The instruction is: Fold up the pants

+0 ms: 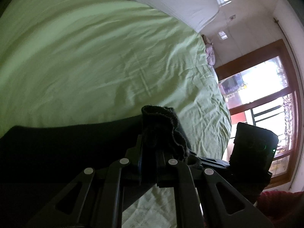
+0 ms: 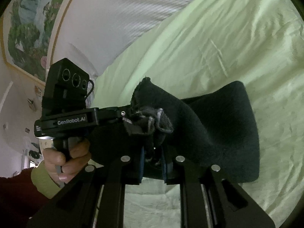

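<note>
Pants (image 2: 218, 129), dark, soft and limp, hang over the green bedsheet (image 1: 95, 57), pinched at one bunched hem by both left gripper (image 1: 150, 148) and right gripper (image 2: 153, 152); grip hems.

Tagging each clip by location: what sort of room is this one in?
Most likely a bedroom: a green bedsheet covers a wide mattress, white bedding is piled at its far end, and a wood-framed window stands beside it.

The pants (image 2: 218, 125) are black, the sheet (image 1: 95, 57) is light green, and the sleeve (image 2: 15, 199) at 8 o'clock is dark red.
</note>
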`<state>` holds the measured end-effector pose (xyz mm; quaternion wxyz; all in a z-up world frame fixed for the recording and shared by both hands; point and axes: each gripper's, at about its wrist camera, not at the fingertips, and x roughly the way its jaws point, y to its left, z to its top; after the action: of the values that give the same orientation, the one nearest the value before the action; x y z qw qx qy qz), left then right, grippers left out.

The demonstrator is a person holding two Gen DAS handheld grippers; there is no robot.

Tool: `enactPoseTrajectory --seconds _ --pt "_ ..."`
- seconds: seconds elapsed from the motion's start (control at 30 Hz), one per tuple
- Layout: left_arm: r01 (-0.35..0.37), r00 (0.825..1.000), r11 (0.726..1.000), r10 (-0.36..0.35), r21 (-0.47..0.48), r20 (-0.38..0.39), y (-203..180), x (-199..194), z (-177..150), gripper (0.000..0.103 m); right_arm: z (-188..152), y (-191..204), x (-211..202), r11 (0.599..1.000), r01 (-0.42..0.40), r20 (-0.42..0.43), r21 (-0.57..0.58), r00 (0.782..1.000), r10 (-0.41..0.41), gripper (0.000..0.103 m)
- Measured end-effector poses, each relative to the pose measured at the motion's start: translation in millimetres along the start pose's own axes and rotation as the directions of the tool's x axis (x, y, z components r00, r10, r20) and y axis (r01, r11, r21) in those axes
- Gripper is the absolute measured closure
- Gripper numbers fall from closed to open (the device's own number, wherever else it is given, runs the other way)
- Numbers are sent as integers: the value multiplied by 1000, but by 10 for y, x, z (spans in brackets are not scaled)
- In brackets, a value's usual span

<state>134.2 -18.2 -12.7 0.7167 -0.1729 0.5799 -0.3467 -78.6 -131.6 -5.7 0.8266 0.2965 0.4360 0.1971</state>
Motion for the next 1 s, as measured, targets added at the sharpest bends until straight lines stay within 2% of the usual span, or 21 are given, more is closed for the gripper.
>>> enactPoseTrajectory --seconds 0.2,0.27,0.33,0.37,0.57,0.73,0.83,1.0 --pt "-31 1000 998 31 -47 -2 156 6 -99 96 -17 28 155 1000 17 -54 -9 998 -18 80" --pt "-38 999 997 38 -70 2 222 -16 -153 96 -37 32 209 1000 21 -76 -10 997 -21 74" --pt "-44 999 995 45 -92 7 282 -46 -211 96 -59 36 265 1000 15 -101 -8 995 -16 59" --pt "-46 999 994 47 -101 9 307 -57 -230 95 -72 41 292 1000 12 -109 -9 994 -13 57" --pt "-51 997 983 60 -177 46 472 -241 -429 90 -105 135 427 1000 4 -145 -28 989 -8 56" --pt "-76 990 965 103 -249 98 580 -479 -594 87 -107 238 440 999 -19 -157 -51 988 11 56" --pt "-83 982 950 129 -301 135 631 -648 -714 78 -86 333 438 997 -42 -162 -70 986 30 56" --pt "-73 968 919 159 -387 194 738 -928 -938 73 -8 500 450 991 -63 -162 -118 986 44 56"
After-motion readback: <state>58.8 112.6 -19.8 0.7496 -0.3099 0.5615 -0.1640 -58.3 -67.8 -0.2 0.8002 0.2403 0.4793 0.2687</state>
